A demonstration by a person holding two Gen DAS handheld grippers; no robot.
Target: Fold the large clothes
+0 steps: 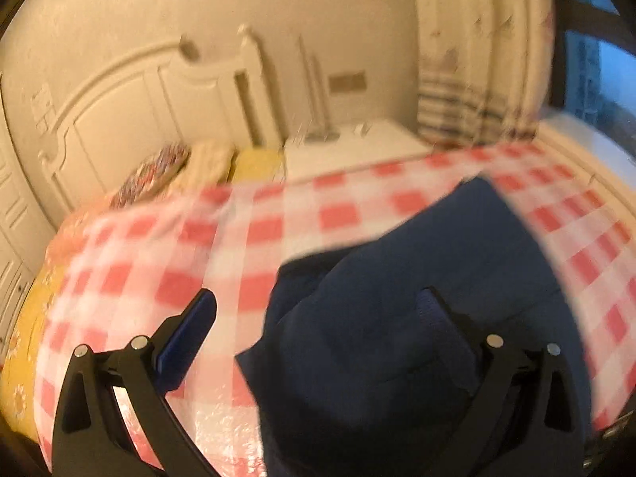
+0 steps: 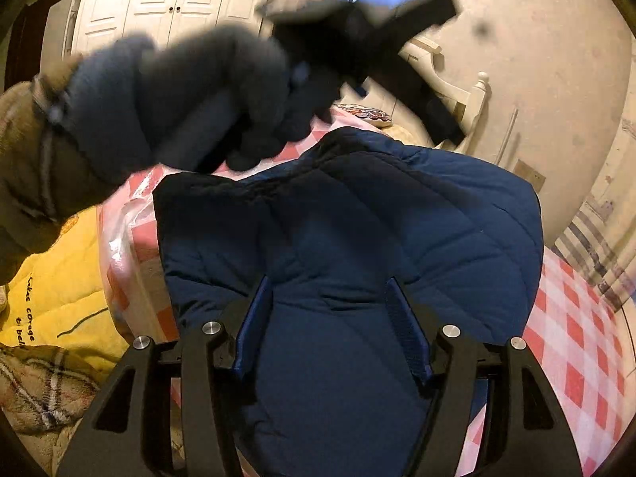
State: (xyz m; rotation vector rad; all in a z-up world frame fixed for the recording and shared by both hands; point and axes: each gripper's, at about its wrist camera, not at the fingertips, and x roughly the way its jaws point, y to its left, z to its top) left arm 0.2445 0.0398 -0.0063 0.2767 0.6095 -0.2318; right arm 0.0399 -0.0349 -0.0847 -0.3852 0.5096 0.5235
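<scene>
A navy quilted jacket lies folded in a bundle on a red-and-white checked cloth on the bed. It also shows in the left wrist view, blurred. My left gripper is open, held above the jacket's left edge, one finger over the cloth, the other over the jacket. My right gripper is open just above the jacket, with nothing between its fingers. The other gripper, held by a dark-gloved hand, hangs above the jacket's far side.
A yellow quilt and a plaid blanket lie left of the cloth. Pillows rest against a white headboard. A white nightstand and a curtain stand beyond. A white wardrobe is at the back.
</scene>
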